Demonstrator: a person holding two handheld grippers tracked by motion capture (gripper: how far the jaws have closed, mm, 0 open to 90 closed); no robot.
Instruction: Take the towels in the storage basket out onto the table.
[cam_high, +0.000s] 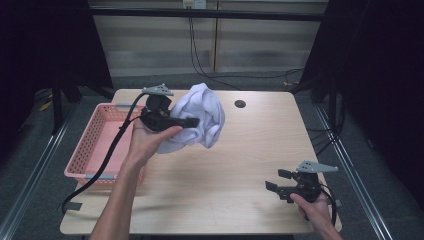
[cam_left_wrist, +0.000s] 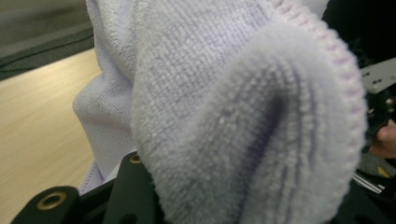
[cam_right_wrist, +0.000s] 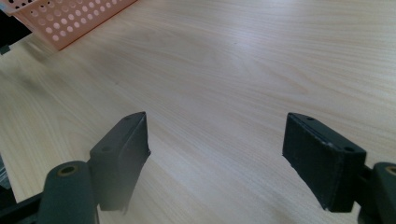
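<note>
Lavender terry cloth (cam_high: 202, 120), soft and bunched, hangs in the air above the far left part of a pale wooden table (cam_high: 235, 165), gripped by the left tongs (cam_high: 192, 121). From the high view, the left hand (cam_high: 147, 142) holds those tongs lying roughly level, pointing toward three o'clock, with the cloth bulging around the tips and drooping below them. The left gripper view looks straight into the folds: plush fabric with a stitched hem fills the space between the black jaws, so they are clamped on the cloth at a middling width. A pink plastic basket (cam_high: 100, 142) with a perforated wall sits at the table's left edge, at about nine o'clock from the cloth and just beside the left forearm. The basket looks like the nearest place to drop the cloth, and the left hand is far closer to it than the right. The right tongs (cam_high: 272, 185) rest low near the table's near right corner, at about five o'clock from the cloth and well apart from it. In the right gripper view their jaws stand wide apart over bare wood, holding nothing.
</note>
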